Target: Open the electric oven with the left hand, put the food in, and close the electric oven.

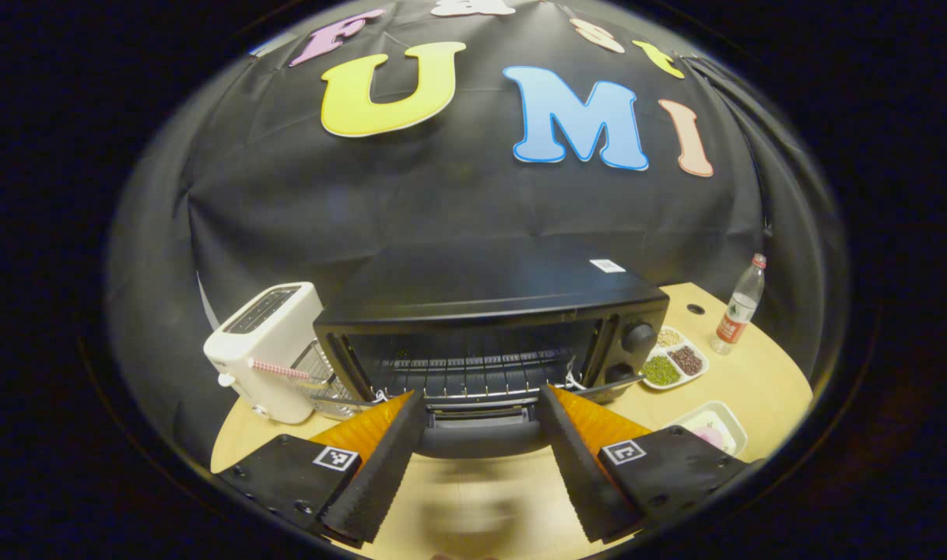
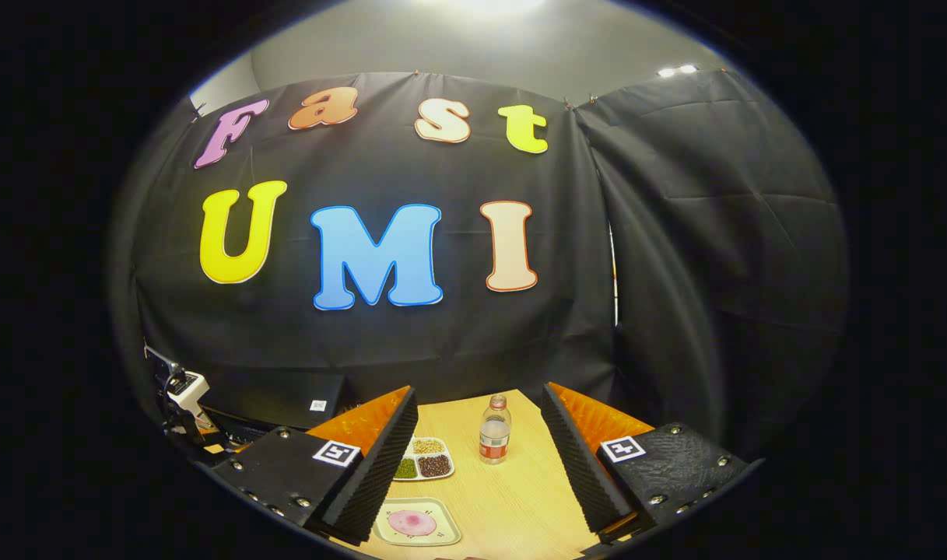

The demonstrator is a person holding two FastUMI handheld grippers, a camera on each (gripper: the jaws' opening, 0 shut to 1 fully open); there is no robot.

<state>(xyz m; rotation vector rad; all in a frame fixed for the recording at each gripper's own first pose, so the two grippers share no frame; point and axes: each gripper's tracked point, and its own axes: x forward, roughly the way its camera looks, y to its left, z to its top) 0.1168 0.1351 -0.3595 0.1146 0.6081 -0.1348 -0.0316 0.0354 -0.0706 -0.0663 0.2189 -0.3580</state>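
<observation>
Oven (image 1: 489, 327) stands at the back of the worktop (image 1: 753, 373) in the left gripper view, its door (image 1: 481, 416) swung down toward the camera and the wire rack (image 1: 473, 367) inside bare. The left tool (image 1: 481, 467) hangs just before the door's handle (image 1: 481, 439) with its fingers spread wide, gripping nothing. A toaster (image 1: 267, 350) sits close at the oven's left, a divided dish (image 1: 674, 363) of green, brown and pale grains at its right, a bottle (image 1: 740, 307) toward the right edge, and a small tray (image 1: 710, 428) with a pink patty near the front right. The lowered door juts over the front edge, so a careless sweep of this tool could knock it or slam it before the food is in. In the right gripper view, the right tool (image 2: 479, 459) is likewise wide open and empty, hovering above the tray (image 2: 417, 523) with its food (image 2: 412, 522); dish (image 2: 422, 459) and bottle (image 2: 494, 440) lie beyond. The flat patty may slip from a shallow pinch, and the bottle looks easy to topple.
</observation>
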